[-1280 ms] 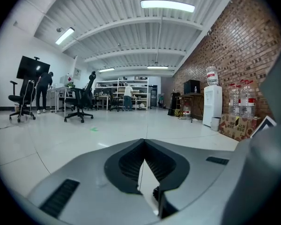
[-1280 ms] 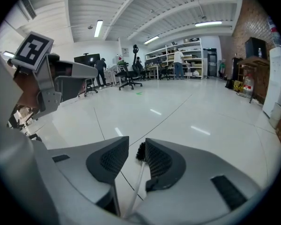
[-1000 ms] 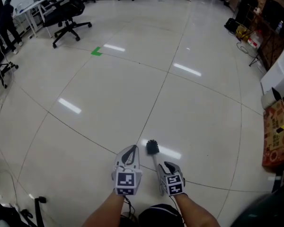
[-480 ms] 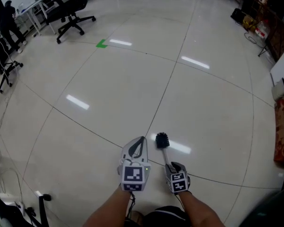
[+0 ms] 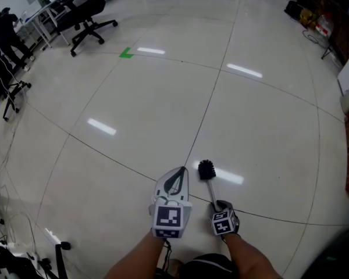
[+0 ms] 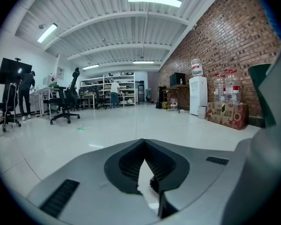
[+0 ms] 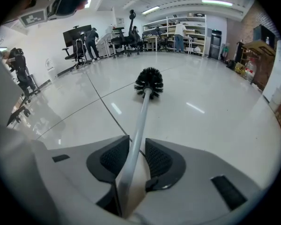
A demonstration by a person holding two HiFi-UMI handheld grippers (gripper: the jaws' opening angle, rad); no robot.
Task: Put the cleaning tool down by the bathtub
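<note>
While the right gripper (image 7: 136, 146) pinches the brush (image 7: 148, 82) handle, bristles ahead at 12 o'clock, the left gripper (image 6: 144, 143) at its 9 o'clock is pressed together, empty.

The brush (image 5: 210, 183) is black-bristled and grey-handled

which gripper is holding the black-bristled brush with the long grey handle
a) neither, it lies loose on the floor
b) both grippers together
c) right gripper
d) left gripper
c: the right gripper has its jaws clamped on the black-bristled brush with a long grey handle, its head pointing away over the floor, while the left gripper has its jaws together with nothing between them.
</note>
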